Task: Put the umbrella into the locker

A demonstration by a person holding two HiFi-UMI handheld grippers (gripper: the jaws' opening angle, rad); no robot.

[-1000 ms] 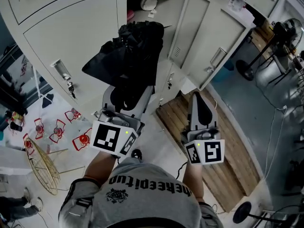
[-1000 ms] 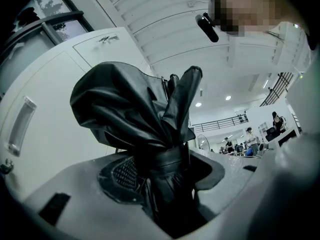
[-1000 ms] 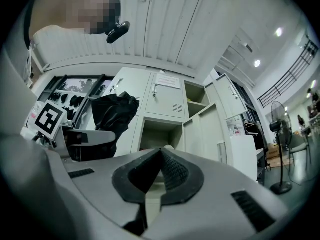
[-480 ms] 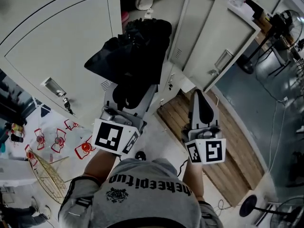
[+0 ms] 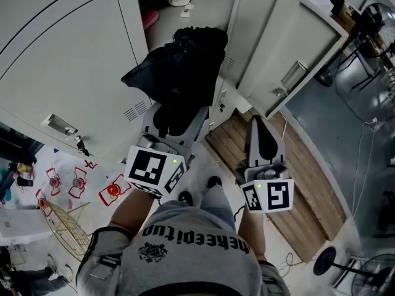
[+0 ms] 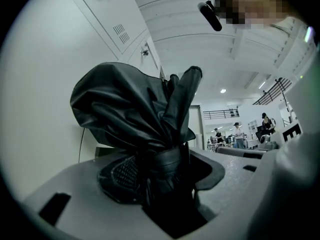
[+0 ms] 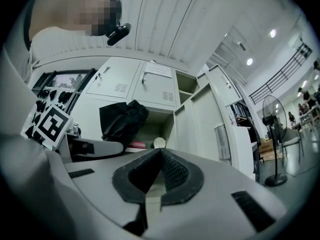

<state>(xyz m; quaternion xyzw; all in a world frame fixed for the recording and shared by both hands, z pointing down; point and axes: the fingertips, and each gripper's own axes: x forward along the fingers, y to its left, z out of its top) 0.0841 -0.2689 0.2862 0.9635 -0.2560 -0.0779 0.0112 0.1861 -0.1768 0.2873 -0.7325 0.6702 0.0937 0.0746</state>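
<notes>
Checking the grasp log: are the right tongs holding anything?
No, the right tongs are closed tip to tip with nothing between them.

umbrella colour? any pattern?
The umbrella is plain black, no pattern. It shows best in the left gripper view.

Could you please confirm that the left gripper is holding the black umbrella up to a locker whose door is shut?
Not quite: the door is open, swung off to the right with the locker interior exposed, as the head view shows. The rest stands: the left gripper is closed on the black umbrella, held up to that locker.
</notes>
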